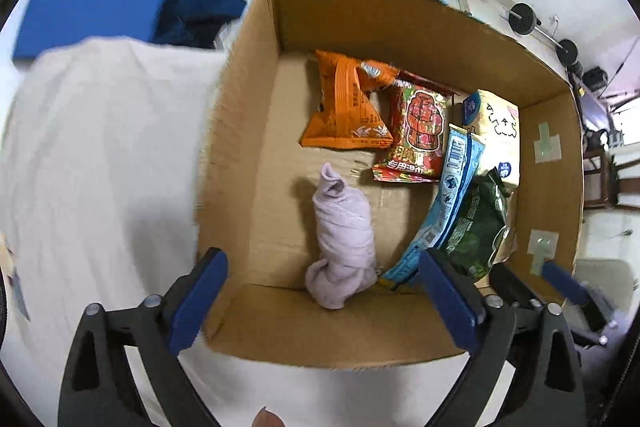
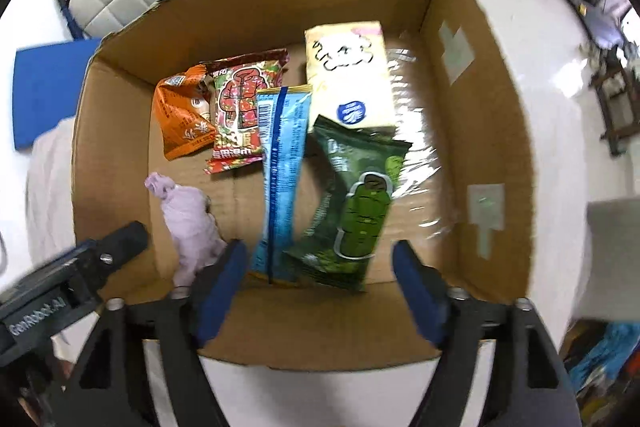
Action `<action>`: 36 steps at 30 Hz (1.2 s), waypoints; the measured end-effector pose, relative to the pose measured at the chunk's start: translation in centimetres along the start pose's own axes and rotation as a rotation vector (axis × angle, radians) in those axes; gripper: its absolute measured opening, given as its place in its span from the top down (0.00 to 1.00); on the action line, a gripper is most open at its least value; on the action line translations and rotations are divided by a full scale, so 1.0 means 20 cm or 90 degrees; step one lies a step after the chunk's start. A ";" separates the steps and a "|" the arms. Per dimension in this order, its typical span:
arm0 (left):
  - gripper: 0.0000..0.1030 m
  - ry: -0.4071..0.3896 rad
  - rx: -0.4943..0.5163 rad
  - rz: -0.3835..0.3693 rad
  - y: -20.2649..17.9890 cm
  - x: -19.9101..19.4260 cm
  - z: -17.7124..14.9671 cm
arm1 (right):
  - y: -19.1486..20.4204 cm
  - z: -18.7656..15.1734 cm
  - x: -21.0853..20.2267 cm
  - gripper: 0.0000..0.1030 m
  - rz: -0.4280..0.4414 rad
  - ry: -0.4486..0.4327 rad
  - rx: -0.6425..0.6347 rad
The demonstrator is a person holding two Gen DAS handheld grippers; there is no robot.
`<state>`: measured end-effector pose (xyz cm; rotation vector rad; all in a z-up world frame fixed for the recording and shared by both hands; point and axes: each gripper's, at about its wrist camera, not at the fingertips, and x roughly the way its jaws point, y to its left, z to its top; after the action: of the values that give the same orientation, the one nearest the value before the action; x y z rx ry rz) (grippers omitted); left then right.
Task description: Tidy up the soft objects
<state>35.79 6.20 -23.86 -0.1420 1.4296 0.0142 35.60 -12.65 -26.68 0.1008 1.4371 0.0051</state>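
Right then | left gripper (image 1: 324, 303) gaped empty over cardboard box (image 1: 256, 131) | right gripper (image 2: 320, 291) likewise wide, nothing held | rolled lilac cloth (image 1: 344, 235) lay dead ahead of left fingers | risk: blue packet (image 1: 444, 203) alongside could snag

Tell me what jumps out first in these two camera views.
An open cardboard box fills both views, with bright snack packets, orange, red, blue and green, piled toward its right and far side. A rolled lilac cloth lies apart near its left wall.
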 end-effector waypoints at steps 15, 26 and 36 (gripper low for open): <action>0.04 -0.101 0.031 0.049 -0.06 -0.24 -0.19 | -0.05 -0.13 -0.23 0.00 -0.059 -0.076 -0.059; 0.04 -0.170 0.040 0.039 -0.13 -0.63 -0.44 | -0.10 -0.35 -0.59 0.00 -0.029 -0.139 -0.046; 0.04 -0.226 0.056 0.054 -0.17 -0.99 -0.78 | -0.18 -0.69 -1.02 0.00 -0.001 -0.207 -0.043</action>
<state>17.93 2.67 -6.02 -0.0051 1.0795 0.0445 19.03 -16.68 -8.48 0.0428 1.1117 0.0344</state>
